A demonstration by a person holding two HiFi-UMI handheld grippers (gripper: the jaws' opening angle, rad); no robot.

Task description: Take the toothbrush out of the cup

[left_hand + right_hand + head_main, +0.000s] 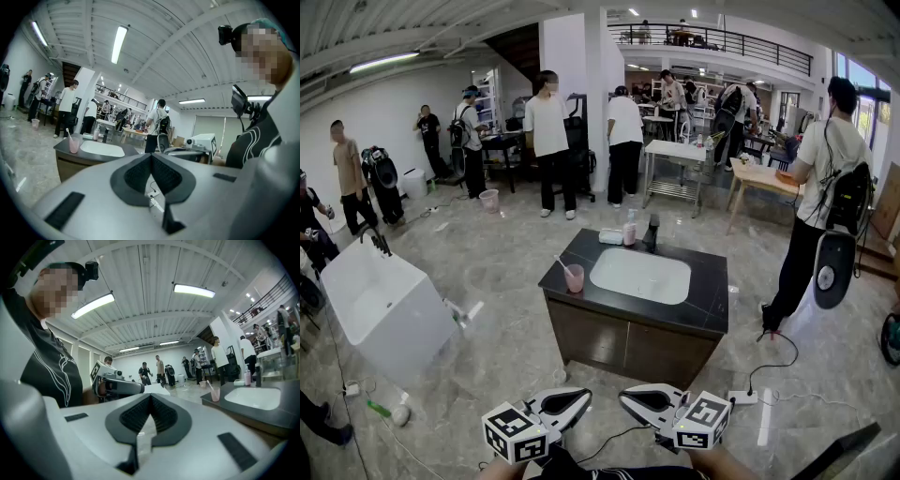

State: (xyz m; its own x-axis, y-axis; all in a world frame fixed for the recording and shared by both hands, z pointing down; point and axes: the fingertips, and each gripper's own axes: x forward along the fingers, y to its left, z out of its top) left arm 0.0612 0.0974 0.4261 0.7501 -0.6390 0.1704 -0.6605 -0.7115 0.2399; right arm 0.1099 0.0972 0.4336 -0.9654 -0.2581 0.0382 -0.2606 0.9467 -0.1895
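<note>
A pink cup stands on the front left corner of the dark vanity counter, with a white toothbrush leaning out of it to the left. Both grippers hang low at the bottom of the head view, well short of the vanity, tips turned toward each other. My left gripper is shut and empty, and so is my right gripper. The left gripper view shows shut jaws with the cup far off at the left. In the right gripper view the jaws are shut, and the cup sits far off at the right.
A white sink basin is set into the counter; a pink bottle and a black tap stand at its back edge. A white bathtub sits left. A power strip and cables lie on the floor. Several people stand around.
</note>
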